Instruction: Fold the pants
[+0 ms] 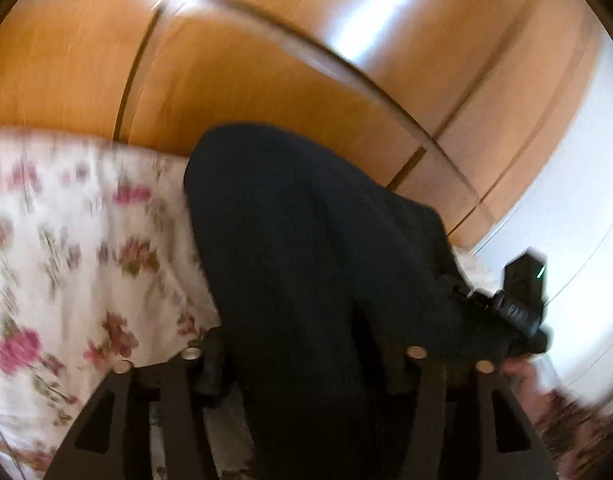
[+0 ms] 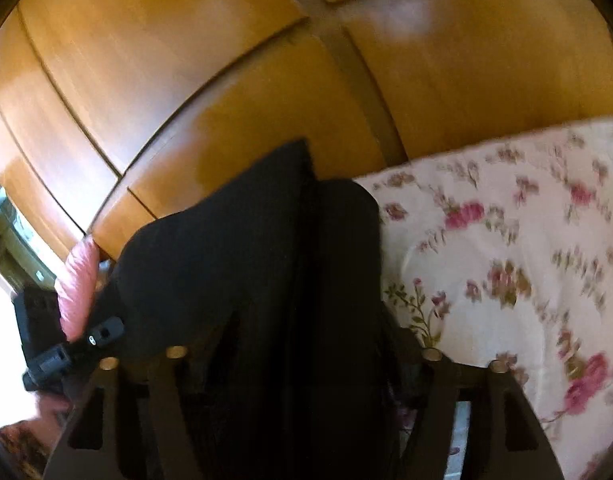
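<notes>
Lying dark pants over a flowered bedsheet, left gripper and right gripper fingers parted around the cloth, grip unclear, wooden wardrobe behind.

Bedroom: floral bedsheet, wooden wardrobe
</notes>
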A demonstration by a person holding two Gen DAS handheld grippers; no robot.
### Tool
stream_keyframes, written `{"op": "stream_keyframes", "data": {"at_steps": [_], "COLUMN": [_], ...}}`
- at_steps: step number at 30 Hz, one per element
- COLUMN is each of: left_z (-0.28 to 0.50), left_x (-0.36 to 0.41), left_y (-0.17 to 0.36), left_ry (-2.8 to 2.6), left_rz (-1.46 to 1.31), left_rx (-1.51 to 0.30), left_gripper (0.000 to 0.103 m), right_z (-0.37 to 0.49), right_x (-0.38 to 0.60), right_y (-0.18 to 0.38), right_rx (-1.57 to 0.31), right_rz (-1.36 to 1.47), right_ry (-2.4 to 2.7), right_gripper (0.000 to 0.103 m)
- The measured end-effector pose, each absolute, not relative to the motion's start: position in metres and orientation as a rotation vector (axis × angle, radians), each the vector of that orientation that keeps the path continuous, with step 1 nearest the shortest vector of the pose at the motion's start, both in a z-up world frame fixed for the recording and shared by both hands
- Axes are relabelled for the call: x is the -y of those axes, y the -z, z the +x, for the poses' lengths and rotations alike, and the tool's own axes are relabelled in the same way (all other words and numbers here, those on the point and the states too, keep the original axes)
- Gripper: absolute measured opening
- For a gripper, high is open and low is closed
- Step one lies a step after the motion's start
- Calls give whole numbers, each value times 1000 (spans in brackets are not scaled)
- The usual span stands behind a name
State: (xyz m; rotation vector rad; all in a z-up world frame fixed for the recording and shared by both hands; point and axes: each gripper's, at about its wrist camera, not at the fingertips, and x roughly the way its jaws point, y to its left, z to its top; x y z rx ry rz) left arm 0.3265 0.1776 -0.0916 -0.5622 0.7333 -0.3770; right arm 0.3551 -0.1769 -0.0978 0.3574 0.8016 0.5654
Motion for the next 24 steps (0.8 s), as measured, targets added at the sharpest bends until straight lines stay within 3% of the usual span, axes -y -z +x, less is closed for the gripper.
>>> {"op": "stream_keyframes", "data": {"at_steps": [8, 11, 24], "left_z": [325, 318, 235], "left_x": [-181, -175, -160], "left_y": [92, 86, 63], "left_ry": [383, 337, 38], "left_rz": [-581, -562, -454], "left_rx": [-717, -703, -597], "left_gripper": [59, 59, 60], "right_z": [352, 344, 313], "right_x": [176, 172, 142], "right_y": [99, 94, 72], "right_rx": [-786, -768, -638], "right_rz": [351, 287, 12], "right_ry": [-562, -507, -293], "right_gripper": [69, 75, 82]}}
